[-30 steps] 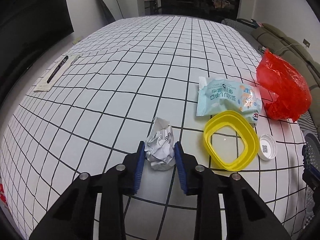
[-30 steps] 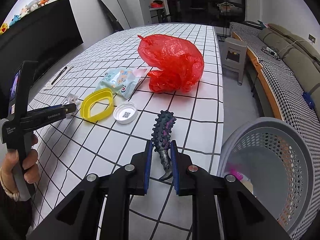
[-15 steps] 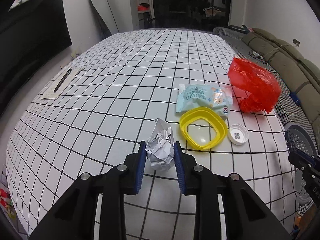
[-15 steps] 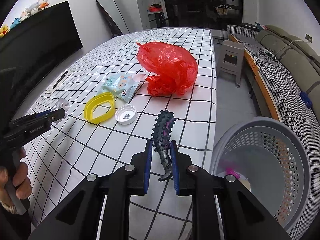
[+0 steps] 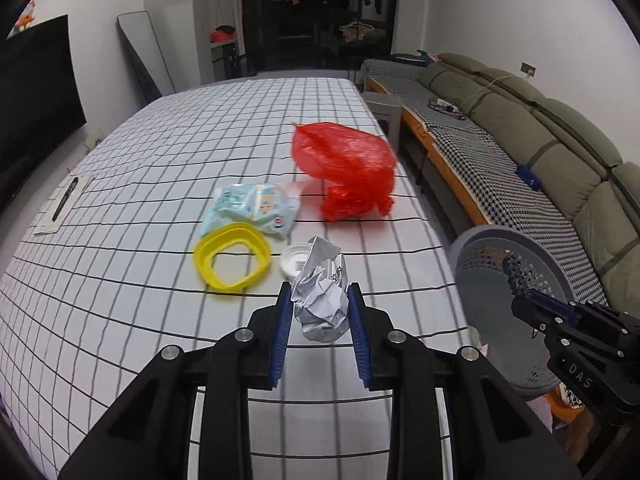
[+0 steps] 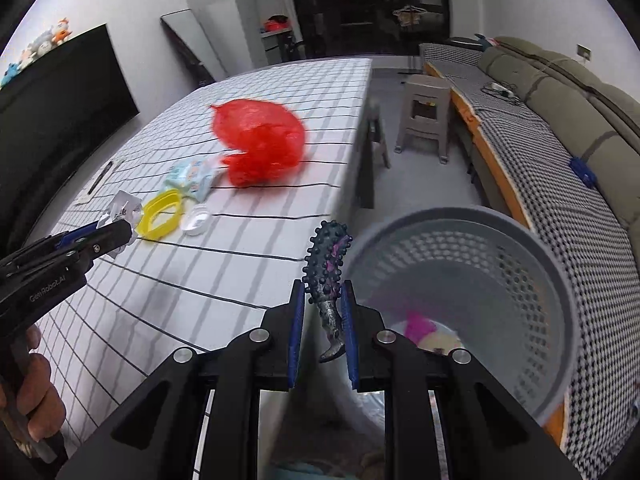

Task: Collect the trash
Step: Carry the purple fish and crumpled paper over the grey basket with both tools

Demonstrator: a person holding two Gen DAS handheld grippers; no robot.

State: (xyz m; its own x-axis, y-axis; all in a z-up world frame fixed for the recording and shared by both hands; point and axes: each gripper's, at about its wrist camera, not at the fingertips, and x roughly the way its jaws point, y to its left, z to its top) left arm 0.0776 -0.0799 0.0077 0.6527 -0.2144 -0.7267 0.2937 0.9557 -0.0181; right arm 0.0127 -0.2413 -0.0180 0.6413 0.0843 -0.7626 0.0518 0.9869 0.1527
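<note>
Currently the left gripper (image 5: 320,322) is clamping a crumpled paper ball (image 5: 322,292) between its blue pads, carrying it above the grid-patterned tablecloth (image 5: 140,272) near the table's right edge. The right gripper (image 6: 322,328) is pinching a dark, knobbly rubber toy piece (image 6: 326,276) by its narrow lower stem, holding it at the rim of the grey perforated basket (image 6: 520,292) standing on the floor beside the table.

Handling, as judged from appearance:
- Paper ball: very light, compressible, not slippery. It is yielding under pad pressure, so a grip across its widest part is holding it well.
- Knobbly piece: light, probably flexible; the studded head is giving no flat face, so the stem is the better hold.

Items lying on the table:
- Red plastic bag (image 5: 348,168): limp, slippery film; bunching a fold is advisable.
- Wet-wipe packet (image 5: 254,208): soft; take an edge.
- Yellow ring lid (image 5: 230,258): stiff; pinch its wall.
- White cap (image 5: 294,258): small, rigid, flat; take its rim.
</note>
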